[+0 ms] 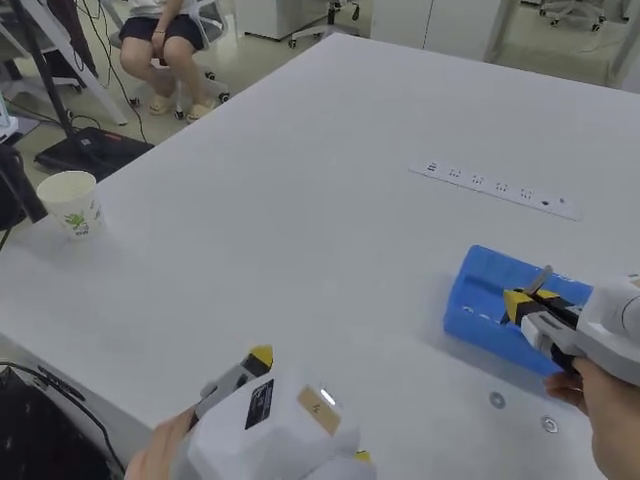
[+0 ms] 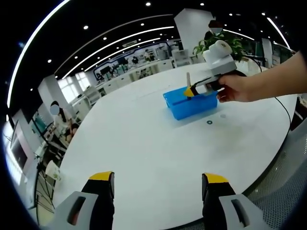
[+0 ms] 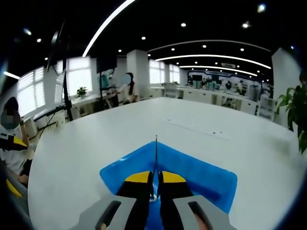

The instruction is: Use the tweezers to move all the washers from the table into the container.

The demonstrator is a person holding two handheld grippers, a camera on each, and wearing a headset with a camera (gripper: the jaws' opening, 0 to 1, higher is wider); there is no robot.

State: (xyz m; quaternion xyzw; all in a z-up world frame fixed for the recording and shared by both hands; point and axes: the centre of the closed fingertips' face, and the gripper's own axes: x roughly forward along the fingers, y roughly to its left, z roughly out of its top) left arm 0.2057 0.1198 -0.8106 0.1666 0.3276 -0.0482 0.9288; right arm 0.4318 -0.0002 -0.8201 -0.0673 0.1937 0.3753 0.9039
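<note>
A blue container (image 1: 478, 318) sits on the white table at the right. My right gripper (image 1: 520, 303) hovers over it, shut on thin metal tweezers (image 1: 541, 279) that point up and away. In the right gripper view the tweezers (image 3: 156, 151) stick out from the closed right gripper (image 3: 156, 181) above the blue container (image 3: 206, 179). Two washers (image 1: 497, 400) (image 1: 549, 425) lie on the table just in front of the container. My left gripper (image 1: 310, 405) is low at the near edge, open and empty. The left gripper (image 2: 156, 191) looks toward the container (image 2: 189, 106) and a washer (image 2: 209, 122).
A paper cup (image 1: 72, 203) stands at the table's left edge. A flat power strip (image 1: 495, 188) lies beyond the container. A person sits past the far left corner (image 1: 165, 40). Cables (image 1: 40, 395) hang by the near left edge.
</note>
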